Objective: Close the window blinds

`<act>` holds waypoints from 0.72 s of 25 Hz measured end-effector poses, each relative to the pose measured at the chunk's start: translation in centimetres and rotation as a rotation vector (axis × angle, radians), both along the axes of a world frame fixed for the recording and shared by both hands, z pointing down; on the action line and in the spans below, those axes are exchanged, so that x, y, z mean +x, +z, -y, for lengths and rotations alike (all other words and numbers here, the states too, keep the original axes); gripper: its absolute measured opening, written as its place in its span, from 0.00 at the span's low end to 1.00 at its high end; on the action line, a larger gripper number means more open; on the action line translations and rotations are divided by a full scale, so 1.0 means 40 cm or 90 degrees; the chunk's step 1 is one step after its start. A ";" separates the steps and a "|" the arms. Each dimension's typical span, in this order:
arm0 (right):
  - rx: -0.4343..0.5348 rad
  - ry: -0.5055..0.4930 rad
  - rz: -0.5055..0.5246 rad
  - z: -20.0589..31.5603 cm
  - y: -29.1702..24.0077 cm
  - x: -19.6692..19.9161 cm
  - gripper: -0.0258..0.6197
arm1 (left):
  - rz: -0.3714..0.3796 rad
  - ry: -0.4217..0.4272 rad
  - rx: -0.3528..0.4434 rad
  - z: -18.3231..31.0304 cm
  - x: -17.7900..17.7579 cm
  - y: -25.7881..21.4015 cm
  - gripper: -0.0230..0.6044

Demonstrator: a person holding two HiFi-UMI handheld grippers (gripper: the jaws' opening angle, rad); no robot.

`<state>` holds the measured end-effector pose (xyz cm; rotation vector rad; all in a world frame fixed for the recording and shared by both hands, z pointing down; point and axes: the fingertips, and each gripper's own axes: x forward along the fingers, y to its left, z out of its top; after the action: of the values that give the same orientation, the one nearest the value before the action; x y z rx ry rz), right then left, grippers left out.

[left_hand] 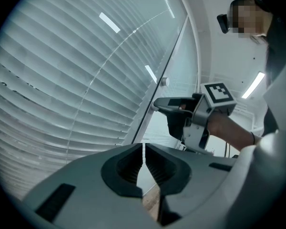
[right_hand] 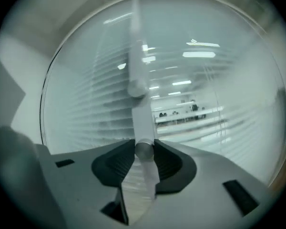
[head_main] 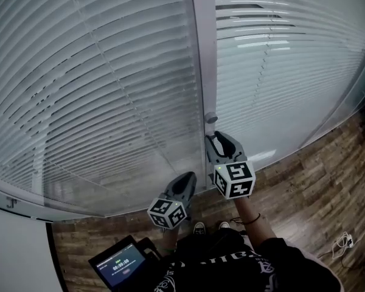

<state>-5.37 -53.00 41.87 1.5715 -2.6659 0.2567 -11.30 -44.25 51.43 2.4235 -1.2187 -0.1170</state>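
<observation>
Gripping the knob for the blinds, centre of frame.
Pinching it with right hand-held gripper; left hand-held gripper pressed together, empty, lower centre. Seemingly partway: slats at upper right see-through, more turning needed.

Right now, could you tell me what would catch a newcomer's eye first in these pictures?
The white slatted blinds fill the left window, with more behind the glass right of the frame post. The right gripper is shut on a small round knob on that post, with a second knob just above; the left gripper hangs lower, jaws together and empty.
</observation>
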 end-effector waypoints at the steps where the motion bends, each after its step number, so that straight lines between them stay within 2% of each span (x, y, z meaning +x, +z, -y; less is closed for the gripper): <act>1: -0.050 -0.005 0.112 0.004 0.002 0.009 0.25 | 0.000 0.000 0.000 0.000 0.003 0.001 0.04; 2: -0.096 -0.011 0.211 0.007 0.005 0.016 0.25 | -0.001 0.000 0.000 -0.001 0.006 0.002 0.04; 4: -0.171 -0.025 0.365 0.011 0.008 0.024 0.25 | 0.000 -0.001 -0.001 -0.002 0.012 0.004 0.04; 9: -0.297 -0.064 0.622 0.016 0.011 0.032 0.25 | 0.002 0.000 -0.002 -0.005 0.029 -0.001 0.04; 11: -0.320 -0.076 0.671 0.019 0.013 0.033 0.25 | 0.003 0.000 -0.003 -0.005 0.035 -0.003 0.04; 18: -0.374 -0.081 0.732 0.016 0.025 0.032 0.25 | 0.004 -0.003 -0.001 -0.012 0.059 -0.010 0.04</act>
<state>-4.11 -53.66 42.85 1.1944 -2.7601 2.2478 -8.93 -43.77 51.02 2.4219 -1.2267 -0.1103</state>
